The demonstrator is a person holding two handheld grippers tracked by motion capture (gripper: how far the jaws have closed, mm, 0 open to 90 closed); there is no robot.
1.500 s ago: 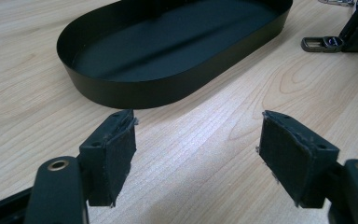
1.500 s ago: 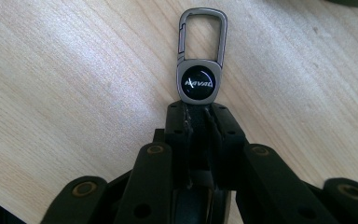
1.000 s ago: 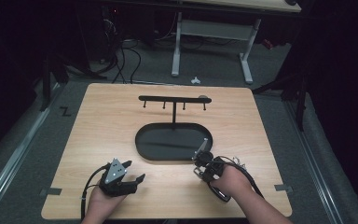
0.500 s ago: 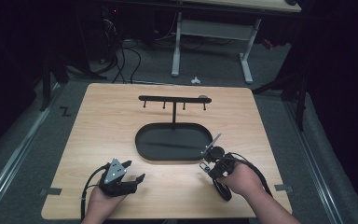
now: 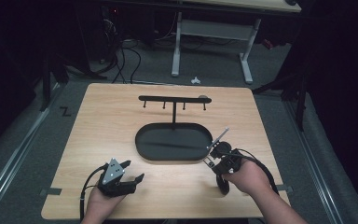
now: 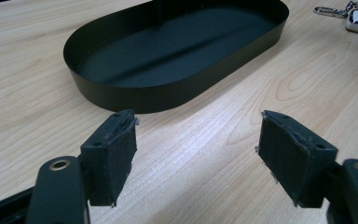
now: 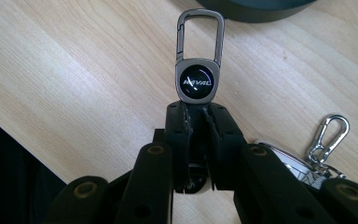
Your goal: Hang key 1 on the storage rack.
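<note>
- The lower end of your keychain (image 7: 198, 79) is buried between the pads of your right gripper (image 7: 198, 122); you cannot tell what the pads press on.
- In the high view the keychain (image 5: 218, 138) is a thin pale sliver, too small to read.
- Second clip (image 7: 327, 133) at the right: its chain runs behind the jaw arm, and the silver piece beside it is mostly covered.
- Tray (image 6: 177, 88): far rim cut by the top edge in the left gripper view.
- Hooks on the rack (image 5: 174, 99): too small to make out.
</note>
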